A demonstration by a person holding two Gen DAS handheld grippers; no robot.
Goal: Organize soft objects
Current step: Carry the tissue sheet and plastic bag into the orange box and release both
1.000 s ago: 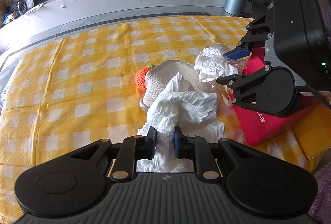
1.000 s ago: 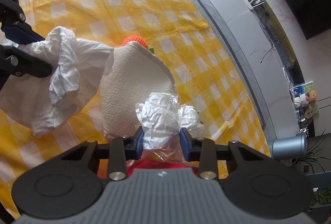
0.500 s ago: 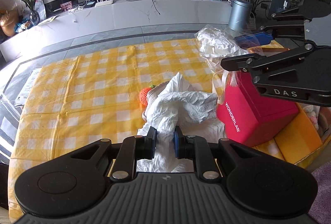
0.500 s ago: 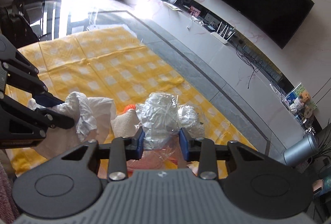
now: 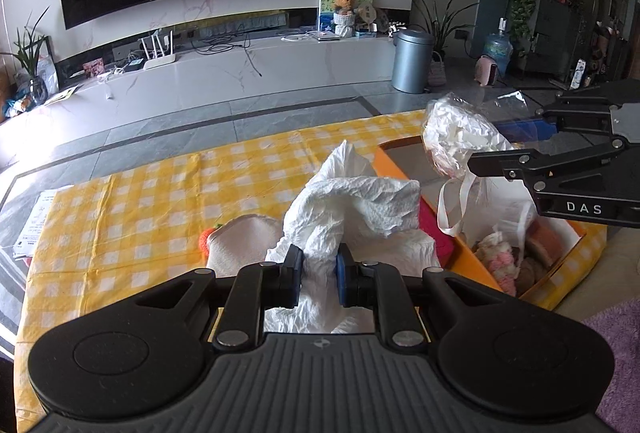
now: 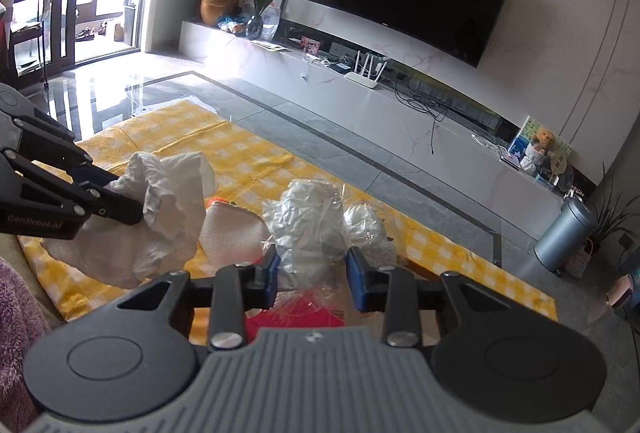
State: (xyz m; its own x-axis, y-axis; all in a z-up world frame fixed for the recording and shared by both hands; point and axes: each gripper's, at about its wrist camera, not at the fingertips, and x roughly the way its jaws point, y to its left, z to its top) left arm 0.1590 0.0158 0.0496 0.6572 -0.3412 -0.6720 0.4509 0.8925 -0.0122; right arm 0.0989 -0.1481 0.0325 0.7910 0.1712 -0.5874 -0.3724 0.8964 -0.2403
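Over yellow checked cloth (image 5: 120, 217), left fingers (image 5: 289, 275) clamp white tissue (image 5: 352, 201); right fingers (image 6: 269, 275) clamp bagged tissue (image 6: 312, 221).

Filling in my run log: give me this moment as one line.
left gripper: shut on white cloth | right gripper: shut on plastic bag, raised over orange box | stage: carrying

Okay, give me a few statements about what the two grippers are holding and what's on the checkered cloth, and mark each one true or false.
1. The left gripper grips a white crumpled cloth. True.
2. The right gripper is empty. False: it holds a clear plastic bag of white stuffing.
3. The orange box holds soft items. True.
4. The tablecloth is blue striped. False: yellow and white checks.
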